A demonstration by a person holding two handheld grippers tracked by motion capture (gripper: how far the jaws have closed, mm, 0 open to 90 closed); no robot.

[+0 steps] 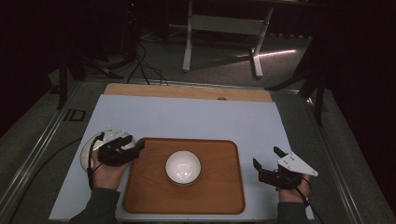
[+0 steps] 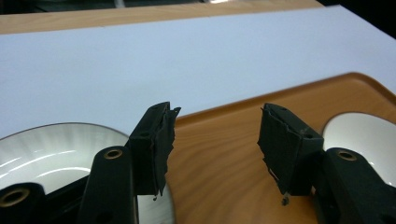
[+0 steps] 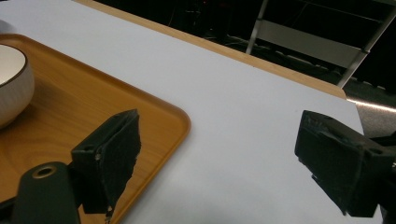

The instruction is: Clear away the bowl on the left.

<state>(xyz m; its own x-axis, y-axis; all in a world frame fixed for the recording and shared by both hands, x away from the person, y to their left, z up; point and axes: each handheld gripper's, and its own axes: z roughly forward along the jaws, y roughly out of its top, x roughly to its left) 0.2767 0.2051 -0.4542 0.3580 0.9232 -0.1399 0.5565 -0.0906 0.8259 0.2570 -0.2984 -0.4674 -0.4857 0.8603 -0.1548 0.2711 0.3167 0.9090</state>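
A white bowl (image 1: 183,167) (image 2: 362,135) (image 3: 11,88) stands in the middle of a wooden tray (image 1: 219,196) (image 2: 224,158) (image 3: 70,116). Left of the tray lies a white plate (image 1: 85,151) (image 2: 51,149). My left gripper (image 1: 135,144) (image 2: 215,135) hovers above the plate's right side and the tray's left edge, open, with nothing between its jaws. My right gripper (image 1: 266,157) (image 3: 219,140) is to the right of the tray over the mat, open wide and empty.
Tray and plate rest on a pale blue-white mat (image 1: 187,116) that covers a wooden tabletop (image 1: 187,91). Beyond the table stands a white desk frame (image 1: 224,28). Dark cables (image 1: 140,65) lie on the floor behind the table.
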